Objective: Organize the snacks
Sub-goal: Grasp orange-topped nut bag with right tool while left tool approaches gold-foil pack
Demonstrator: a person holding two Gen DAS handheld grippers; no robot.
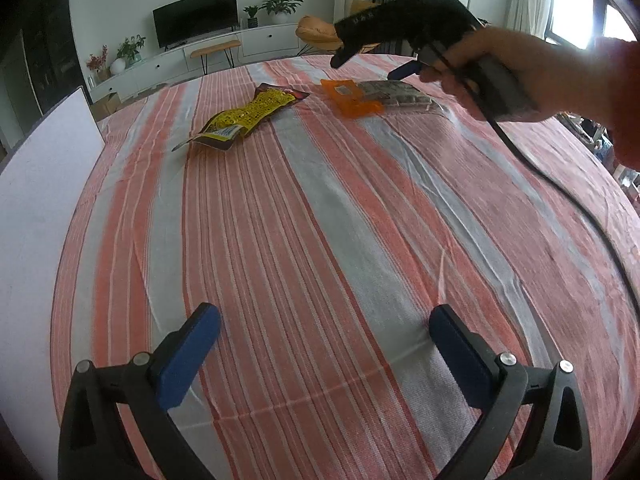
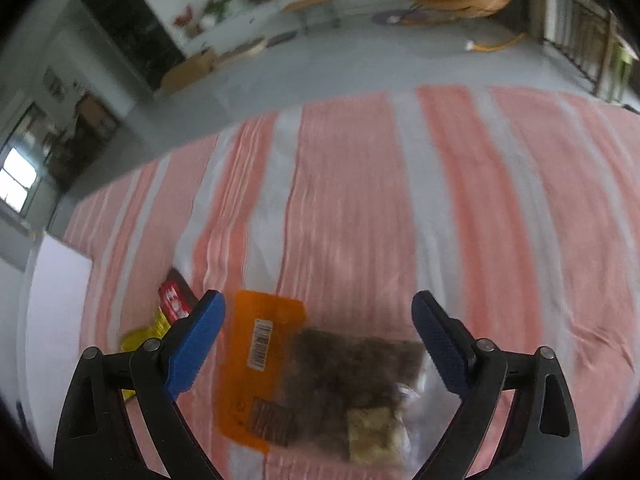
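Yellow snack pouch [image 1: 244,117] and orange-clear packet [image 1: 372,96] — flat, near each other.

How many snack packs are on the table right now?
2. The yellow snack bag lies far left on the striped tablecloth; the orange-and-clear snack pack lies beneath the open right gripper. Others may be out of view.

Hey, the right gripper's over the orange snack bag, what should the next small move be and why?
Probably lower the right gripper onto the orange snack bag and close. Its jaws are open, the bag lies flat on the striped cloth between them, and nothing is gripped yet.
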